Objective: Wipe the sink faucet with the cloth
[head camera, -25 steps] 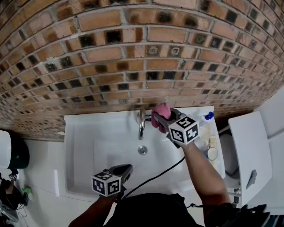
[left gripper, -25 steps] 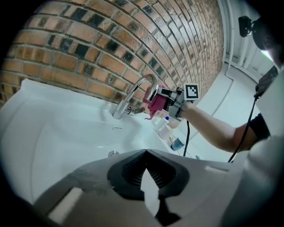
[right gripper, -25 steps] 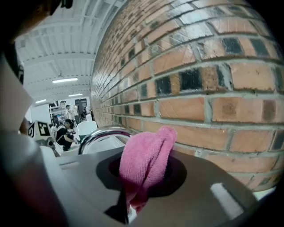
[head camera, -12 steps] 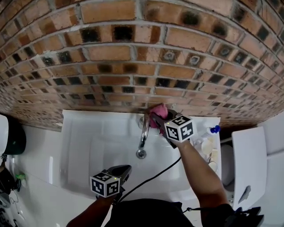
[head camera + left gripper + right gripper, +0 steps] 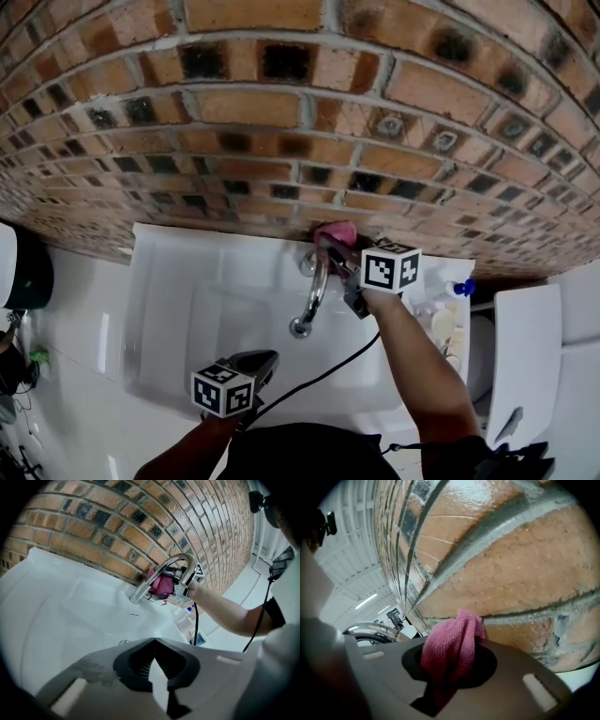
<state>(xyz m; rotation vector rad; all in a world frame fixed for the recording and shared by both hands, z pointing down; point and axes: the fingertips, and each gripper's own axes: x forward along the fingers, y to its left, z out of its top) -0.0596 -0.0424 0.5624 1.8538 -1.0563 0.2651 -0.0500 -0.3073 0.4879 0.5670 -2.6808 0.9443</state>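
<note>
Cloth (image 5: 452, 641) pink, bunched, clamped in right tool (image 5: 448, 674)

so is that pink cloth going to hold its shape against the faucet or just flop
Probably floppy: the pink cloth bunches and folds where the right claw is shut on it. Its looped weave looks light and grippy rather than slippery. Pushed against the curved faucet, it should likely mould around it.

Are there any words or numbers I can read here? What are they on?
No text can be read.
Left cube and right cube: black-and-white square patterns only, no letters.
Bottle: any label is too small and blurred to read.
</note>
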